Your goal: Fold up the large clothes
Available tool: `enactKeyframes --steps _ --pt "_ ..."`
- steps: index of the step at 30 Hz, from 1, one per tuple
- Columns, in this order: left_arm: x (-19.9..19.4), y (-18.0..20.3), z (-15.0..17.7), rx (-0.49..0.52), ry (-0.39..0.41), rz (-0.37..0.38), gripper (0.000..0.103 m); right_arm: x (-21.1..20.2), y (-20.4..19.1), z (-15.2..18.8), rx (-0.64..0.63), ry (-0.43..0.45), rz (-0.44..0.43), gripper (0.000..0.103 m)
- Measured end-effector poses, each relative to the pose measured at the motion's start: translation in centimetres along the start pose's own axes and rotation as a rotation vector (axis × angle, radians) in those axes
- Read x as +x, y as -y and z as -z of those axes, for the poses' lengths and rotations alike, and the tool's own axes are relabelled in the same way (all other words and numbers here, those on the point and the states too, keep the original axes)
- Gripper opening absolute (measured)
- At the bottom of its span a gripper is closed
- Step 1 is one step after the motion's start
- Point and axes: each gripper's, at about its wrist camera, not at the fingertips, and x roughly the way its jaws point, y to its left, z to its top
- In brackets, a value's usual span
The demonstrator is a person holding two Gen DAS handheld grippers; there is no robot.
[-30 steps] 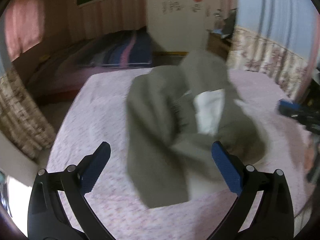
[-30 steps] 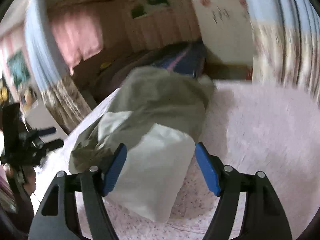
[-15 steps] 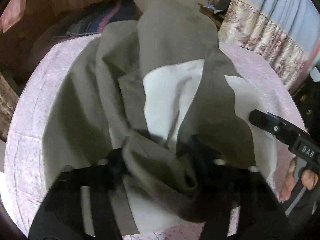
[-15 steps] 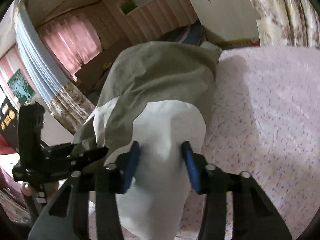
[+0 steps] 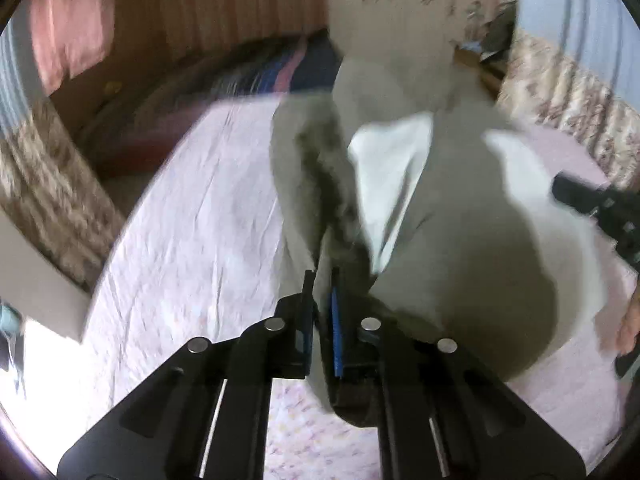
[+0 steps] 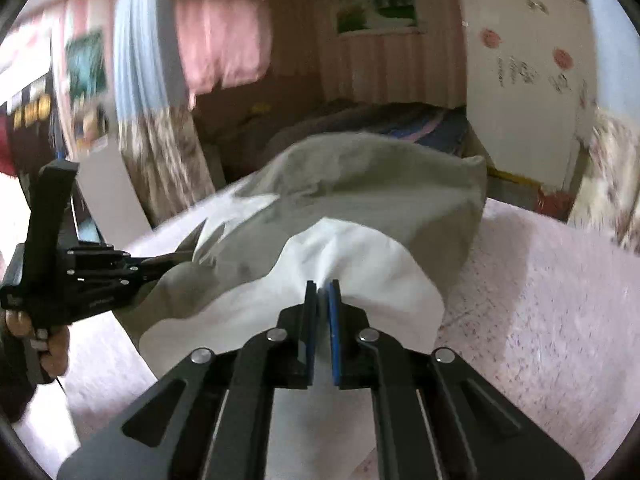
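A large grey-green garment (image 5: 460, 240) with a white lining (image 5: 388, 168) lies bunched on the pink flowered bed (image 5: 192, 220). My left gripper (image 5: 322, 292) has a grey fold of it between its blue pads, and the jaws are closing on that fold. In the right wrist view my right gripper (image 6: 323, 292) is shut on the white lining (image 6: 352, 264), with the grey cloth (image 6: 360, 184) humped beyond it. The left gripper (image 6: 176, 258) reaches into the garment's left edge, a hand (image 6: 52, 344) holding its handle. The right gripper (image 5: 560, 190) shows at the right of the left wrist view.
Bare pink sheet (image 6: 540, 280) spreads to the right of the garment. Past the bed's far end stand a second bed with a striped blanket (image 5: 272, 76), a white wall panel (image 6: 520, 112) and flowered curtains (image 5: 560, 88).
Both grippers stood open above the garment a second ago. They came down into it and closed, the left on a grey fold, the right on the white lining.
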Motion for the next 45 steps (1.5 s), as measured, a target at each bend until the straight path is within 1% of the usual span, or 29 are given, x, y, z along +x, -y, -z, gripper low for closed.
enactKeyframes --steps 1,2,5,8,11,14,15,16,17,18,19,20,21,22,25,28,32,34,36,38,40,41,43,45 --pt "0.9 -0.6 0.5 -0.029 -0.025 0.020 0.007 0.4 -0.5 0.1 -0.024 -0.022 0.014 0.006" --pt "1.2 -0.7 0.7 -0.034 -0.029 0.021 0.007 1.3 -0.9 0.3 -0.047 -0.068 0.032 0.006" --pt "1.8 0.7 0.9 0.031 0.000 -0.053 0.006 3.2 -0.1 1.8 -0.056 -0.128 0.060 0.006" --pt "2.9 1.4 1.0 0.074 0.002 -0.082 0.007 3.9 1.1 2.1 -0.026 -0.135 0.047 0.005" --pt "2.9 2.0 1.1 0.119 0.004 -0.111 0.007 3.8 1.1 1.8 -0.031 -0.139 0.059 0.006" --pt "1.4 2.2 0.6 0.118 0.016 -0.122 0.008 2.3 1.4 1.2 0.016 -0.117 0.050 0.013" --pt "0.6 2.1 0.3 0.102 0.030 -0.119 0.014 1.7 1.4 1.1 0.038 -0.108 0.041 0.025" --pt "-0.3 2.0 -0.1 0.082 0.041 -0.114 0.033 0.8 1.5 1.2 0.058 -0.095 0.033 0.046" --pt "-1.2 1.6 -0.3 0.058 0.054 -0.106 0.045 -0.3 1.5 1.1 0.077 -0.071 0.037 0.055" --pt "-2.1 1.1 -0.5 0.031 0.071 -0.116 0.072 -1.2 1.5 1.1 0.089 -0.047 0.044 0.064" --pt "-2.8 0.8 -0.7 0.016 0.090 -0.125 0.088 -2.0 1.6 1.1 0.100 -0.026 0.053 0.068" --pt "-3.5 0.6 -0.7 0.005 0.109 -0.120 0.094 -2.6 1.7 1.2 0.113 -0.015 0.065 0.071" --pt "-4.3 0.2 -0.8 -0.010 0.123 -0.112 0.100 -3.1 1.7 1.1 0.133 -0.005 0.081 0.080" --pt "-4.8 -0.2 -1.0 -0.027 0.133 -0.103 0.100 -3.5 1.9 1.2 0.160 0.003 0.094 0.086" --pt "-4.9 -0.7 -1.0 -0.047 0.110 -0.072 0.100 -4.4 2.0 1.9 0.254 0.035 0.138 0.091" --pt "-4.0 -0.9 -1.0 -0.046 0.097 -0.058 0.100 -3.9 2.1 3.2 0.294 0.026 0.175 0.092" --pt "-3.7 0.0 -0.6 -0.015 0.152 -0.050 0.100 -2.8 2.2 5.0 0.328 0.013 0.169 0.092" --pt "-3.3 0.4 -0.7 0.009 0.163 -0.038 0.100 -2.6 2.7 5.6 0.368 0.028 0.167 0.092" --pt "-2.9 0.6 -0.9 0.024 0.167 -0.021 0.100 -2.2 3.0 5.8 0.391 0.022 0.162 0.092" --pt "-1.8 1.1 -1.0 0.064 0.126 -0.010 0.100 -1.7 2.9 5.9 0.405 0.018 0.162 0.093" --pt "-0.6 1.2 -0.9 0.062 0.091 0.001 0.100 -1.2 2.9 6.2 0.415 0.007 0.167 0.097" --pt "0.2 1.2 -0.7 0.061 0.064 0.019 0.100 -0.8 3.0 6.4 0.429 0.002 0.169 0.099" --pt "1.5 0.9 -0.3 0.050 0.025 0.050 0.100 -0.2 3.3 6.7 0.456 -0.016 0.154 0.100" --pt "2.5 1.0 0.1 0.062 0.011 0.052 0.100 0.6 3.5 7.0 0.490 -0.036 0.121 0.101"
